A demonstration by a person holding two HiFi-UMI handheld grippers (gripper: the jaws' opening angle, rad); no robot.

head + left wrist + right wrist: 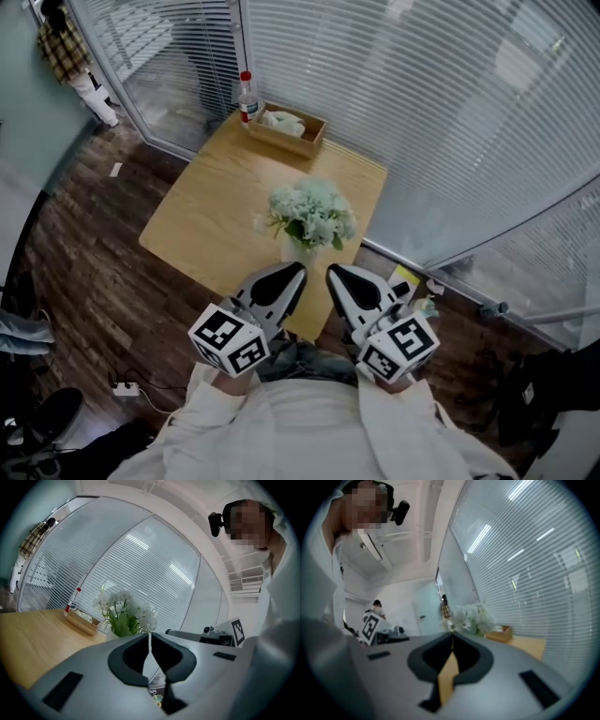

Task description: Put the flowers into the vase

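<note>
- Wide bare stretch of table (202, 211) left of the vase (298, 251): free passage there.
- Straight ahead, blocked by the flowers (312, 213), spread wider than the vase, near the table's closest edge.
- Far corner taken up by a wooden tray (287, 131) and a bottle (246, 97) just beside it.
- Right side hemmed in by the blinds (450, 122) close along the table edge; only a narrow strip between flowers and that edge.

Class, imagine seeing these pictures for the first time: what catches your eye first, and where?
The pale flowers stand in a white vase near the front edge of the wooden table. On the person's side of them, the left gripper and right gripper point toward the vase, jaws together, empty.
</note>
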